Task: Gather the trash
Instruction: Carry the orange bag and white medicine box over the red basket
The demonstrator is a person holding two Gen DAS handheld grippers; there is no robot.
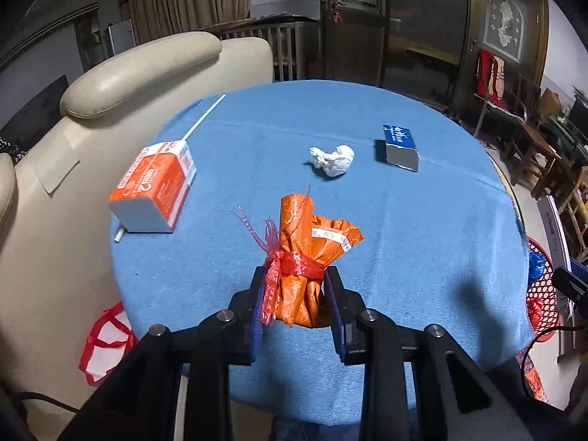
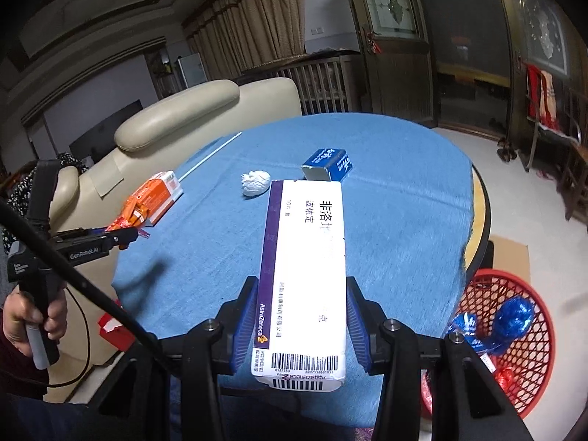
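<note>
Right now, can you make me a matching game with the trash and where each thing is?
Things:
1. orange wrapper
2. white medicine box
3. crumpled paper ball
4. blue foil wrappers

Places:
A. inside the red basket
B. held in the right tongs
C. lying on the blue tablecloth
D. held in the left tongs

Pairs: 1-D, 2-B, 3-C, 4-A
</note>
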